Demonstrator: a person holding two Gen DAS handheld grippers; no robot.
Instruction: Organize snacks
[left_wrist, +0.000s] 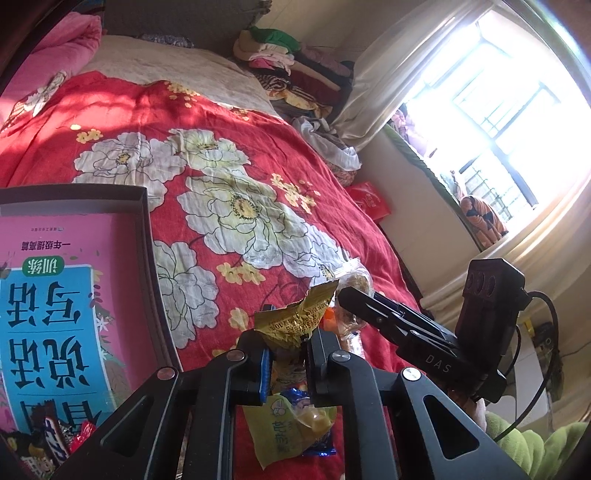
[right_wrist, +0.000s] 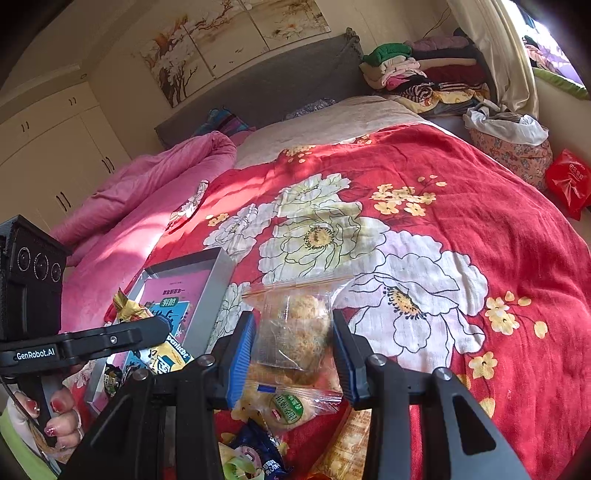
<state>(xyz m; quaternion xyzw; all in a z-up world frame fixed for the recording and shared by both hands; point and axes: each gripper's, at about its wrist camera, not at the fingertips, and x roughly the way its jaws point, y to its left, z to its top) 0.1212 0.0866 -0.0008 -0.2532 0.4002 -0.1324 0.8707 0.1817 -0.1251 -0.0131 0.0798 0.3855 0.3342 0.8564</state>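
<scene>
Bed with red floral bedspread (right_wrist: 461, 177), snacks heaped at 6 o'clock. Left gripper (left_wrist: 286, 350) clenched on a gold crinkled snack packet (left_wrist: 295, 317), lifted clear of the pile, dark tray (left_wrist: 146, 236) holding a pink book at 9 o'clock. Right gripper (right_wrist: 293, 347) grasping a clear bag of golden pastry (right_wrist: 295, 325), raised above the loose snacks. Likely light, soft, slippery film; pastry probably crumbly. Best held gently at the sealed edges, not across the filling.
</scene>
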